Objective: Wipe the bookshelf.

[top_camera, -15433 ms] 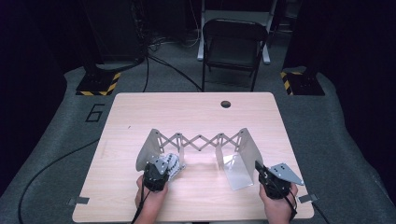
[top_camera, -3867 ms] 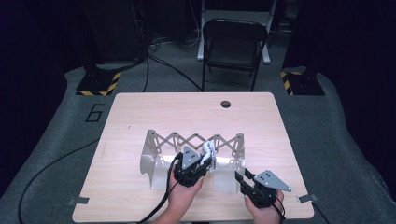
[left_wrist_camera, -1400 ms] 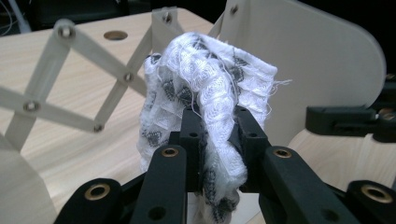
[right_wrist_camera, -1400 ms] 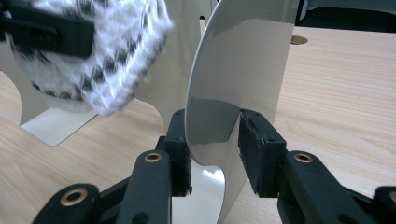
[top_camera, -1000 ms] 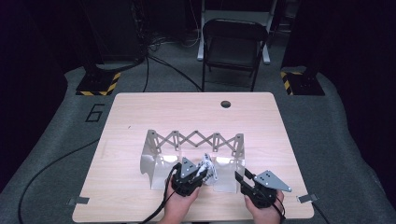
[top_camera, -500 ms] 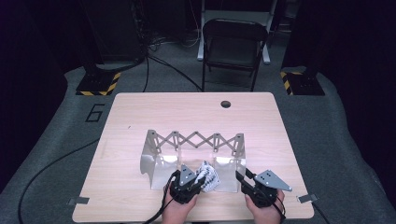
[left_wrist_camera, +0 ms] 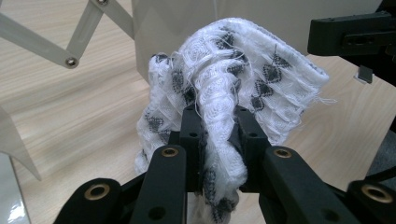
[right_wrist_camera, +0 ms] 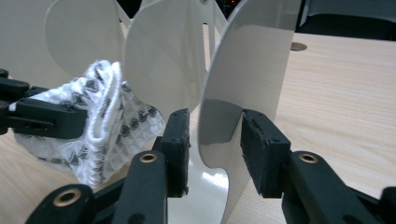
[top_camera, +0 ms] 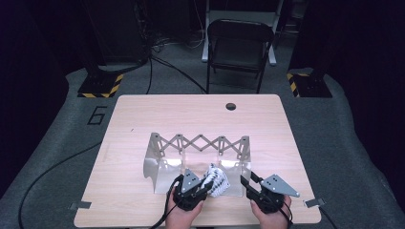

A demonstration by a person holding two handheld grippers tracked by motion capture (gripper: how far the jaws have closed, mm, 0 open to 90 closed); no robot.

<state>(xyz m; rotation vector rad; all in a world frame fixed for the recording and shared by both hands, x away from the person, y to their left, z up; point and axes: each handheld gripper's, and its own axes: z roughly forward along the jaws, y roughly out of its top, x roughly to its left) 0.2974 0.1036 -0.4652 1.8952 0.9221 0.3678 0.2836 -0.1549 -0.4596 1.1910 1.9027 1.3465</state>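
Left gripper (left_wrist_camera: pixel 217 135) is clamped on the bunched white patterned cloth (left_wrist_camera: pixel 233 84), while right gripper (right_wrist_camera: pixel 212 144), jaws just opening, loosely straddles the rack's end panel (right_wrist_camera: pixel 247 93).

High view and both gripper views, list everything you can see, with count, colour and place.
Table: one, light wood, centre.
Folding rack: one, grey metal panels on a scissor frame, mid-table.
Cloth: one, white with dark diamonds, bunched in front of the rack.
Chair: one, dark, beyond the table.
Striped floor blocks: two, black and yellow, either side behind the table.
Left gripper: one, black, clamped on the cloth.
Right gripper: one, black, jaws astride the rack's end panel, a gap visible at its left jaw.
Hands: two, at the table's near edge.
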